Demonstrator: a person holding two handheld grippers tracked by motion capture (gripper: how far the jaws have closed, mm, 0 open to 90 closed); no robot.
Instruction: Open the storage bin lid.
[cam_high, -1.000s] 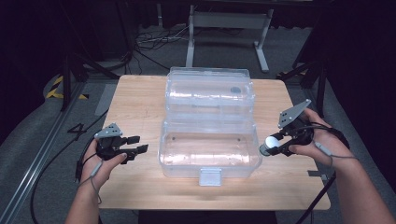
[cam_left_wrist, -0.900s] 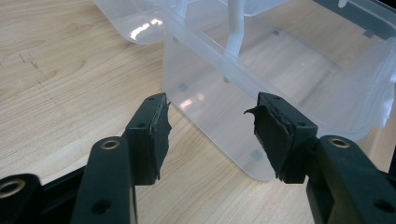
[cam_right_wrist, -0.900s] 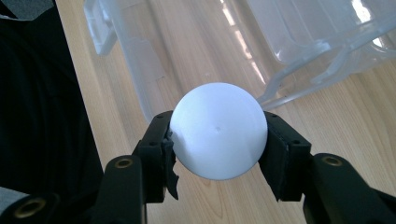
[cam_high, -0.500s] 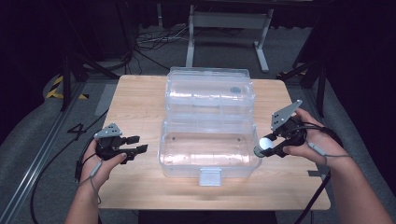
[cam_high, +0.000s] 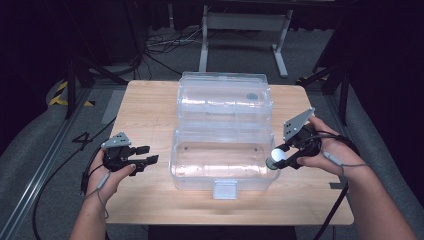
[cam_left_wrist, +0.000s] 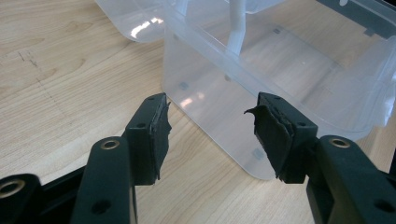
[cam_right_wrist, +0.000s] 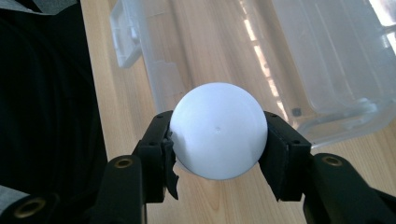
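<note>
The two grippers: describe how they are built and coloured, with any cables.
Both are black. The left gripper and the right gripper each carry a grey three-cornered plate on top, and a thin grey cable trails from each across the hand. In the gripper views the jaws are blocky black plastic with brass-coloured screw holes, and the dark pads look frayed at the edges. No sleeves reach the forearms.

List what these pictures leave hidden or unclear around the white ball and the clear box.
- White ball: its sides are covered by the right tongs in the right gripper view; in the high view it is too small for detail.
- Clear box: the left gripper view cuts off its far end and its lid at the top edge.
- Dark spot on the open lid: too small in the high view to identify.
</note>
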